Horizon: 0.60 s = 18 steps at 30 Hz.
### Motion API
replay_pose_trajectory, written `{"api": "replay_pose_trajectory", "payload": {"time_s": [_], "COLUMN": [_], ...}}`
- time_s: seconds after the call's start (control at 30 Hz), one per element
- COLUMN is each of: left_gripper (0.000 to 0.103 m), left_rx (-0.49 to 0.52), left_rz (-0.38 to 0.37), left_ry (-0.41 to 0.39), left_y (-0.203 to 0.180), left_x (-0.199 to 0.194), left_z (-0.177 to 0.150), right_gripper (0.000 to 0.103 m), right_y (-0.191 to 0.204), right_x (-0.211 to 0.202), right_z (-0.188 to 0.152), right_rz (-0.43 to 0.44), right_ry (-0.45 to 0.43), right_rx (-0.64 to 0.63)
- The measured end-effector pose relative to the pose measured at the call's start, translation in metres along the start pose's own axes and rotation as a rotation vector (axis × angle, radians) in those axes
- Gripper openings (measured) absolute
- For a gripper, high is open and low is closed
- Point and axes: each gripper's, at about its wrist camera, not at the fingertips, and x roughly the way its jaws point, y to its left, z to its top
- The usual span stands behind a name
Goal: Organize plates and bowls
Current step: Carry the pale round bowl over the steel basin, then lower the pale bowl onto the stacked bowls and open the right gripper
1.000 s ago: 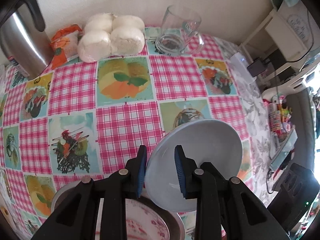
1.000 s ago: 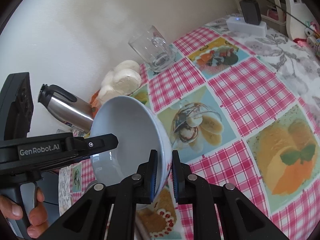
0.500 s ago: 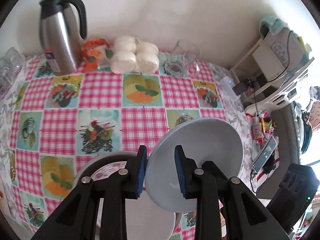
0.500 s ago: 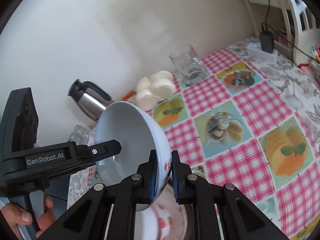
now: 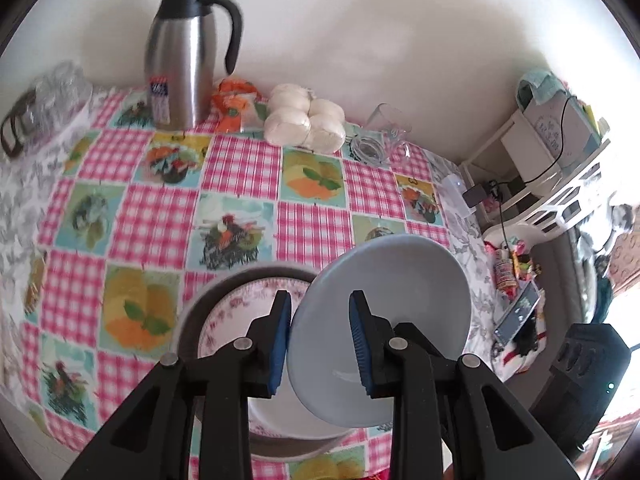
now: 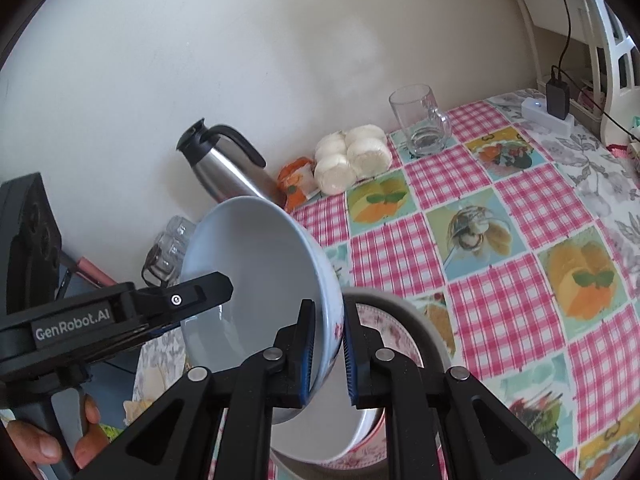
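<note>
Both grippers hold same pale blue bowl [image 5: 384,320], tipped on its side in air. Left gripper [image 5: 320,340] pinches one edge, right gripper [image 6: 326,354] squeezes other edge tight. Right under bowl: flowery plate [image 5: 240,312] inside grey metal dish [image 5: 192,308] on pink checked tablecloth [image 5: 160,232]. Far back by wall: silver jug [image 5: 180,60], orange packet [image 5: 236,108], white buns [image 5: 304,124], glass mug [image 6: 420,124]. Well apart from bowl.
</note>
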Motion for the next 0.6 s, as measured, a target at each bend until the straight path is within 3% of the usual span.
{"api": "replay_pose_trajectory", "payload": {"time_s": [0.3,0.6], "left_gripper": [0.029,0.029], "left_rx": [-0.103,-0.161], "left_rz": [-0.059,-0.094], "left_ry": [-0.025,-0.075], "left_y": [0.028,0.045], "left_x": [0.012,0.014], "left_z": [-0.044,-0.061], "right_gripper": [0.015,0.016], "right_y": [0.000,0.004], "right_x": [0.011,0.022], "right_z": [-0.024,-0.030], "right_rz": [-0.059,-0.074], "right_ry": [0.061,0.104], "right_rx": [-0.035,-0.078]}}
